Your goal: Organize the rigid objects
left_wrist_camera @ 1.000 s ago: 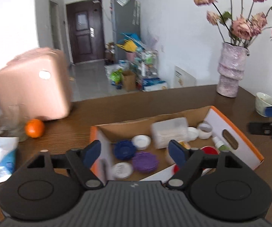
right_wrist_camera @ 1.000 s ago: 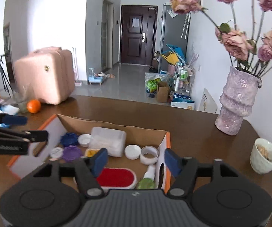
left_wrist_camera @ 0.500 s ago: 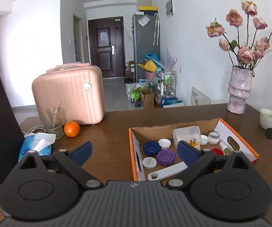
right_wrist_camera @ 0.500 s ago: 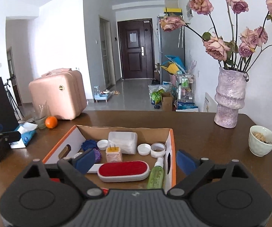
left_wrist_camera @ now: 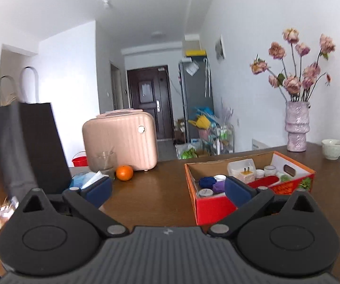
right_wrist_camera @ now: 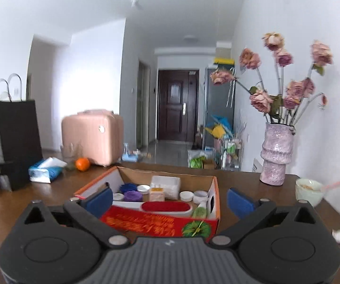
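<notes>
Both grippers empty, jaws wide: left gripper and right gripper held back from the box, neither touching it. Box sits on the table, packed with the rigid items: red brush at the box's near side, white container at its far wall, plug just in front of that, blue lid and purple lid toward the box's left, small white lids toward its right, green bottle in the near right corner. Orange, tissue pack and black bag left of the box; vase and cup to its right. Risks, my read: items lie tight together, so wide jaws going in could nudge neighbours or catch two lids at once; thin lids may slip from the pads; a low approach could hit the box wall and shove the box; a wide right swing could knock the cup or vase.
</notes>
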### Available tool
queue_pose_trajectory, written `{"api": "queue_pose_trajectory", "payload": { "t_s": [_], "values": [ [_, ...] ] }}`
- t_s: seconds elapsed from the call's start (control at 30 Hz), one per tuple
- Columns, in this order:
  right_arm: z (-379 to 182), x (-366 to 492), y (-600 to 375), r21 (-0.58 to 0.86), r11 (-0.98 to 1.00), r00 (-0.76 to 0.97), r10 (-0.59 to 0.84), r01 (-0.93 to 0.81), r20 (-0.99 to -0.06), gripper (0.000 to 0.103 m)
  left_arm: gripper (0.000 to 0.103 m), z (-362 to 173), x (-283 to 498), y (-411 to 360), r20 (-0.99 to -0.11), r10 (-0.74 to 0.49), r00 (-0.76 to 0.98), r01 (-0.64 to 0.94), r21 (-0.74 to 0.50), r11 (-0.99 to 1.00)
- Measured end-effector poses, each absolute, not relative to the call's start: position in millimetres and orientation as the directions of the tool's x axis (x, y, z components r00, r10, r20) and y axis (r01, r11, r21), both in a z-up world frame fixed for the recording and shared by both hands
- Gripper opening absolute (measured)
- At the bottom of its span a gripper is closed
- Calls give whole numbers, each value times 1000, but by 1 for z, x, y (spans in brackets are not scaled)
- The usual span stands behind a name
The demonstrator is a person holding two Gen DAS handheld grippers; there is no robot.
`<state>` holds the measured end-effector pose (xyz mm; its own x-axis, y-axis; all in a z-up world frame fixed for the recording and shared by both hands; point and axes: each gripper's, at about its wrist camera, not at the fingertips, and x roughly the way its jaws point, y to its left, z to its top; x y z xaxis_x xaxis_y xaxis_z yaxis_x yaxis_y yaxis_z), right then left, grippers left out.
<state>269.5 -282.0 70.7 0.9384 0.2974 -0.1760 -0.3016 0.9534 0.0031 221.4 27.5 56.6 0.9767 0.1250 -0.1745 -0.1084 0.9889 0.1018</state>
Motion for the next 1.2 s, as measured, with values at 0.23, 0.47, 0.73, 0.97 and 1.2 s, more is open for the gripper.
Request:
{"api": "queue_pose_trajectory", "payload": {
  "t_s": [0.23, 0.47, 0.73, 0.97, 1.2],
  "values": [
    [23, 183, -278, -12, 969, 955, 240, -245, -173, 103, 103, 31, 145, 22, -142, 133, 981, -119, 100, 988],
    [12, 75, -261, 42, 972, 958, 235, -231, -162, 103, 103, 14, 52, 21, -192, 45, 980, -36, 53, 998],
    [-10, -2, -229, -22, 948, 936, 310, -317, -167, 103, 103, 4, 3, 3, -143, 49, 988, -30, 129, 991],
    [-7, -14, -224, -33, 957, 949, 283, -290, -138, 103, 103, -1, 0, 9, -173, 50, 984, -42, 50, 998],
    [-6, -1, -233, 14, 959, 944, 282, -284, -171, 103, 103, -2, 1, 7, -171, 33, 985, -25, 51, 998]
  ]
}}
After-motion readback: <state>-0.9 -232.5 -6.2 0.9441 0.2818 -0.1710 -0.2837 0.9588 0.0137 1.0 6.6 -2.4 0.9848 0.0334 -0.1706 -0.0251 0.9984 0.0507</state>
